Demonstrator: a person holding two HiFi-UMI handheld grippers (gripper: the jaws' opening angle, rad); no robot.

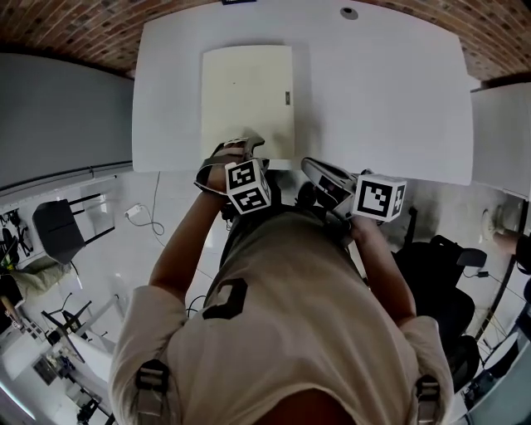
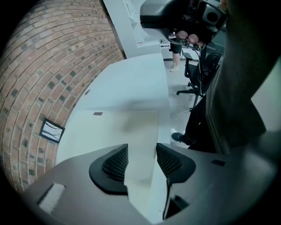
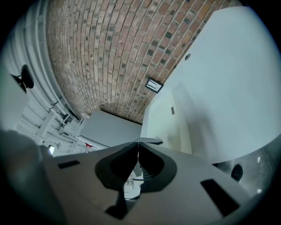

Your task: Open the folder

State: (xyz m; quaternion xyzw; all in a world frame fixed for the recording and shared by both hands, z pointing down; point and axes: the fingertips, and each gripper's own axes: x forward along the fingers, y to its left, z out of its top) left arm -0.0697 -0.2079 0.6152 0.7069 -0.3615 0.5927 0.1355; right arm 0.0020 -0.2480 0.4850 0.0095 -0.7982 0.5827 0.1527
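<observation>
A cream folder (image 1: 247, 100) lies flat and closed on the white table (image 1: 382, 91), with a small dark tab on its right edge. My left gripper (image 1: 246, 148) points steeply down at the folder's near edge. In the left gripper view its jaws (image 2: 142, 151) stand open and astride that edge of the folder (image 2: 118, 127), with the pads clear of it. My right gripper (image 1: 307, 164) hovers at the table's front edge, right of the folder's corner. It is shut on nothing (image 3: 138, 147). The folder (image 3: 164, 118) shows beyond it.
A brick wall (image 3: 109, 52) runs behind the table. A round grommet (image 1: 349, 12) sits at the table's far side. A grey panel (image 1: 58, 116) stands left of the table. A black office chair (image 1: 440, 274) is at my right, another chair (image 1: 56, 228) on the floor at left.
</observation>
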